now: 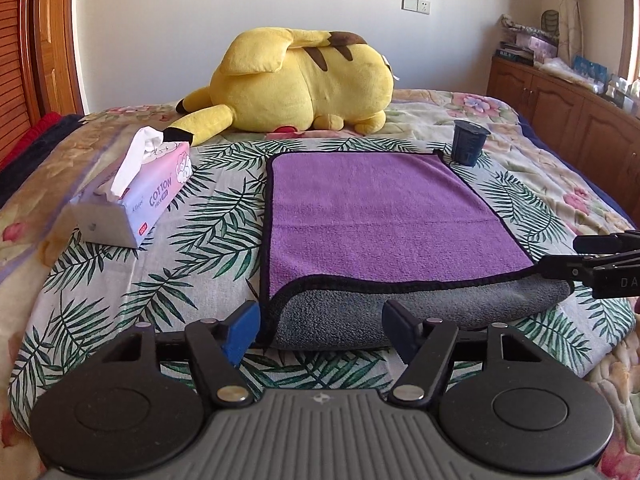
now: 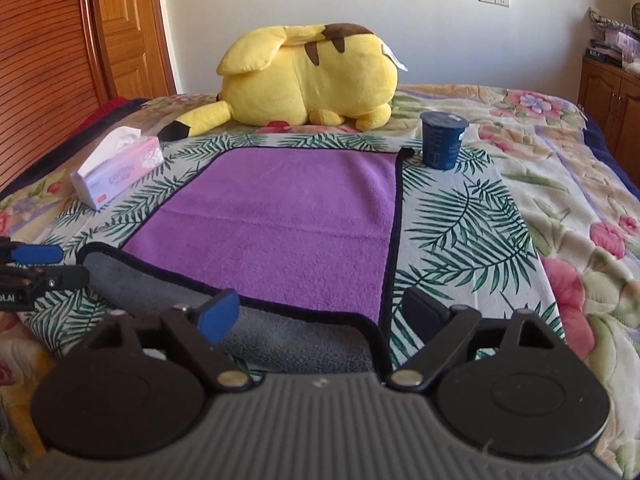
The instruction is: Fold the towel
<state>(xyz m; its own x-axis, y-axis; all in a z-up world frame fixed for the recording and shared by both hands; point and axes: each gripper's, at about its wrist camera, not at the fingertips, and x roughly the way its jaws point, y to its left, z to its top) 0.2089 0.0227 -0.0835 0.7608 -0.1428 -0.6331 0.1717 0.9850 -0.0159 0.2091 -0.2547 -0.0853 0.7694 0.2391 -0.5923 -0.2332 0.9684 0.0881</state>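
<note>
A purple towel [image 1: 380,216] with a black hem lies flat on the leaf-print bed cover; its near edge is turned over and shows the grey underside [image 1: 420,312]. It also shows in the right wrist view [image 2: 288,224]. My left gripper [image 1: 320,328] is open and empty, its fingers either side of the towel's near left corner. My right gripper [image 2: 324,316] is open and empty at the towel's near right corner. The right gripper also shows at the right edge of the left wrist view [image 1: 600,260].
A yellow plush toy [image 1: 304,84] lies behind the towel. A tissue pack [image 1: 132,196] sits to the left. A dark blue cup [image 1: 468,142] stands at the towel's far right corner. A wooden cabinet [image 1: 560,108] stands at the right, a wooden door [image 2: 124,28] at the left.
</note>
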